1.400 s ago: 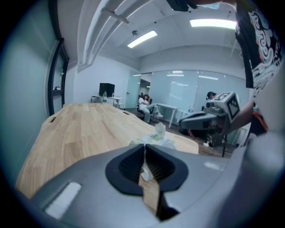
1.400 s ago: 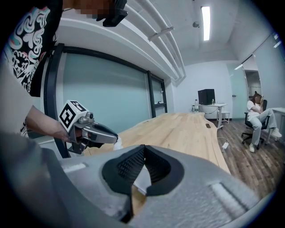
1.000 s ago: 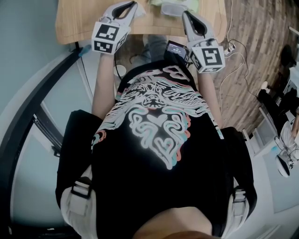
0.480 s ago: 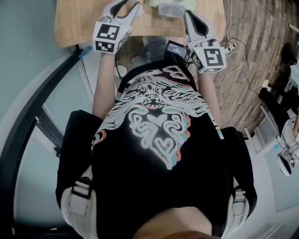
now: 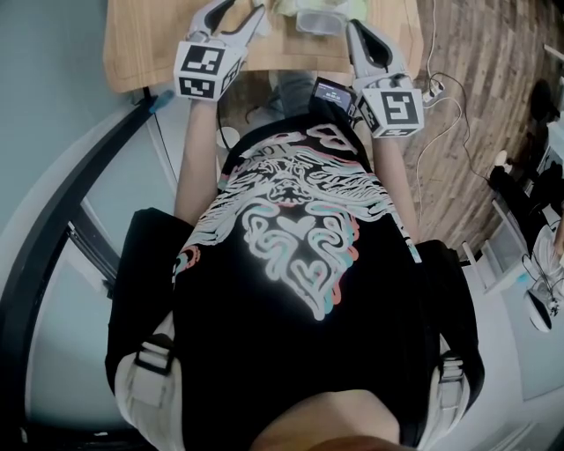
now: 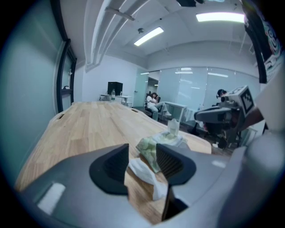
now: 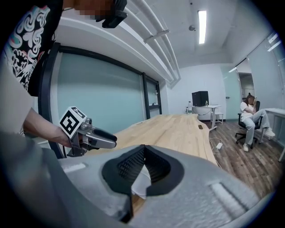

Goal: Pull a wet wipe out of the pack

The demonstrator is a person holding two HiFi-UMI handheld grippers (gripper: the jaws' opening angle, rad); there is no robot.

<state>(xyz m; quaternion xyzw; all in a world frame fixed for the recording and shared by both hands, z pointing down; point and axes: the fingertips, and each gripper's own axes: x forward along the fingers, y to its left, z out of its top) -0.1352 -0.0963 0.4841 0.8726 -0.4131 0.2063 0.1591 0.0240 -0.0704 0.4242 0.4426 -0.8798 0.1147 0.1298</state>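
Note:
A green wet wipe pack [image 6: 153,144] lies on the wooden table [image 6: 89,124], and a white wipe [image 6: 173,127] stands up out of its top. A pulled-out white wipe [image 6: 147,176] lies crumpled on the table, low between the jaws of my left gripper [image 6: 142,158]. Those jaws are opening and their pads do not press on it. In the head view the left gripper [image 5: 242,11] and the right gripper [image 5: 352,31] flank the pack [image 5: 322,18]. My right gripper [image 7: 143,149] is shut, with something white [image 7: 141,185] showing behind its jaws.
The table runs long and far ahead, with its near edge [image 5: 264,66] just in front of the person's body. Beyond the table are a seated person [image 7: 251,116], a desk with a monitor [image 6: 115,89], and cables [image 5: 441,88] on the wooden floor at the right.
In the head view the left gripper's jaws have spread apart. Both hands have stayed where they were.

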